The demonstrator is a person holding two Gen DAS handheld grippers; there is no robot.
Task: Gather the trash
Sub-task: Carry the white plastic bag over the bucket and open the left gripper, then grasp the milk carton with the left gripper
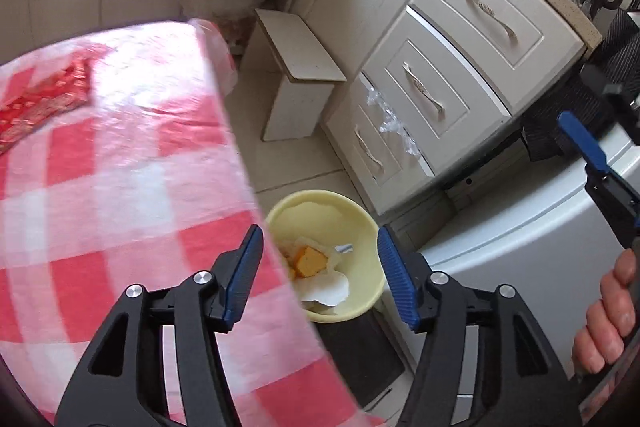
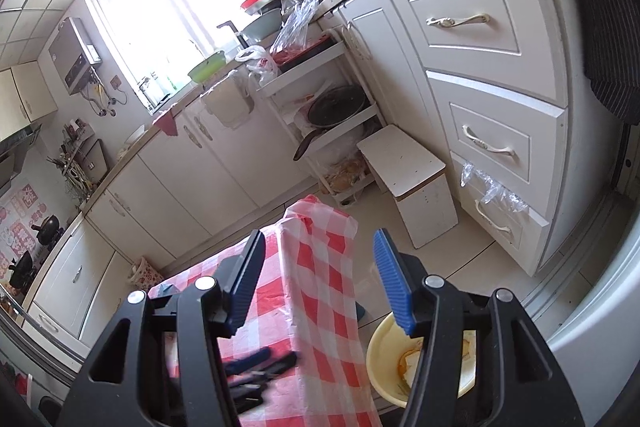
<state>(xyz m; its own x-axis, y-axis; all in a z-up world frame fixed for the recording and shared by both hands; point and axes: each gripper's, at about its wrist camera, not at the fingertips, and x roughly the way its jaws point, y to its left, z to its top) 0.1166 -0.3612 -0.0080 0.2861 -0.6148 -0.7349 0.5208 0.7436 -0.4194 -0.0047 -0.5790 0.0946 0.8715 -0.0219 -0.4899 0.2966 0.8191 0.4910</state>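
A pale yellow bin (image 1: pixel 360 227) stands on the floor beside the table and holds white paper scraps (image 1: pixel 330 291) and an orange piece (image 1: pixel 310 261). My left gripper (image 1: pixel 320 275) is open and empty, held above the table edge and the bin. My right gripper (image 2: pixel 320 279) is open and empty, higher up, and shows at the right edge of the left wrist view (image 1: pixel 592 155). The bin shows low in the right wrist view (image 2: pixel 384 359), partly hidden by my right finger. A red patterned wrapper (image 1: pixel 44 95) lies on the table (image 1: pixel 120 167) at the far left.
The table has a red-and-white checked cloth under clear plastic. A white step stool (image 1: pixel 300 83) stands on the floor by white drawers (image 1: pixel 440 87), with clear plastic (image 1: pixel 390 119) caught in the lowest drawer. A white appliance (image 1: pixel 520 235) is at right. An open shelf holds a dark pan (image 2: pixel 336 107).
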